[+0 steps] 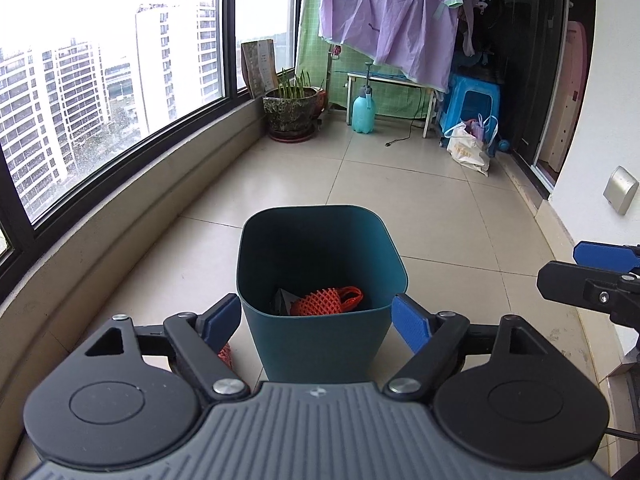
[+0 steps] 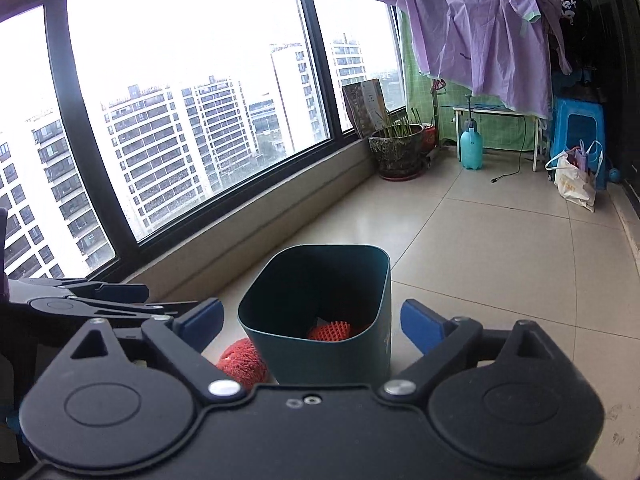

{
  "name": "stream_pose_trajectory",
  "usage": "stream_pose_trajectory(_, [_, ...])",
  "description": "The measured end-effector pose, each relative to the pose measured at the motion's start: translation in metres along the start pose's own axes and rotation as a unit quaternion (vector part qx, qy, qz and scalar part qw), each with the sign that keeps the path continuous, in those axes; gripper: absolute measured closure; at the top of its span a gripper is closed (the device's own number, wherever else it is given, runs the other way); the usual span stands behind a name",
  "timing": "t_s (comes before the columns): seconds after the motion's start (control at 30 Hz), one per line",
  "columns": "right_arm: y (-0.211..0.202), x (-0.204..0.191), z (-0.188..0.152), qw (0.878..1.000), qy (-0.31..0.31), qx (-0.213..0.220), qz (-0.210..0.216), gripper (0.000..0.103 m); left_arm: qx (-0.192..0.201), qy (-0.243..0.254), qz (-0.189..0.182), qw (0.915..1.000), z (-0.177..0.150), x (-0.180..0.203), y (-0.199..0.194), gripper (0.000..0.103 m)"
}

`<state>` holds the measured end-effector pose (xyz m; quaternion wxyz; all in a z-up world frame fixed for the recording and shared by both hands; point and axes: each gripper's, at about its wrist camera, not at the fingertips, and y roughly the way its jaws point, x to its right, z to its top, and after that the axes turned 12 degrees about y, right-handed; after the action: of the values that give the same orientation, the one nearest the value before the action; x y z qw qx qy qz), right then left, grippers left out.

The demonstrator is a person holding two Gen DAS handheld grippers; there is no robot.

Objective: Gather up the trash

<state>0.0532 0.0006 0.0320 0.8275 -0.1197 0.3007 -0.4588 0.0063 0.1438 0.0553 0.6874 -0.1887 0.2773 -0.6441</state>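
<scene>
A dark teal waste bin [image 1: 320, 344] stands on the tiled floor, seen in the right wrist view as the same bin [image 2: 332, 356]. Inside it lies an orange foam fruit net [image 1: 326, 300], also visible as a net [image 2: 330, 330], beside a dark wrapper. A second orange net [image 2: 240, 362] lies on the floor left of the bin, showing as a sliver of net [image 1: 225, 354] behind my left finger. My left gripper [image 1: 318, 318] is open, nothing between its blue pads. My right gripper [image 2: 314, 322] is open too and holds nothing. Both hang just short of the bin.
A low ledge under the windows [image 1: 120, 216] runs along the left. At the far end stand a potted plant [image 1: 292, 114], a teal sprayer bottle [image 1: 363, 110], a white bench, a blue stool [image 1: 472, 104] and a white shopping bag [image 1: 468, 148]. My right gripper [image 1: 592, 280] shows at the right edge.
</scene>
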Motion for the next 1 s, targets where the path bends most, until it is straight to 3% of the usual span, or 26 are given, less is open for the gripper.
stream_pose_trajectory(0.13, [0.005, 0.009, -0.001, 1.000, 0.023, 0.010, -0.012, 0.005, 0.004, 0.014, 0.009, 0.9999, -0.005, 0.008, 0.000, 0.020])
stream_pose_trajectory(0.4, [0.017, 0.012, -0.011, 0.999, 0.006, 0.022, -0.030, 0.004, 0.004, 0.014, 0.012, 0.9998, -0.011, 0.013, 0.009, 0.020])
stream_pose_trajectory(0.6, [0.023, 0.006, -0.021, 0.998, -0.025, 0.040, -0.028, 0.004, 0.006, 0.007, 0.002, 1.0000, -0.014, 0.009, 0.011, 0.020])
stream_pose_trajectory(0.83, [0.027, 0.001, -0.022, 0.999, -0.016, 0.043, -0.009, 0.004, 0.003, 0.011, 0.002, 0.9999, -0.015, 0.008, 0.010, 0.020])
stream_pose_trajectory(1.0, [0.031, 0.000, -0.022, 0.999, -0.008, 0.040, -0.017, 0.004, 0.004, 0.008, -0.007, 0.9999, -0.013, 0.008, 0.008, 0.020])
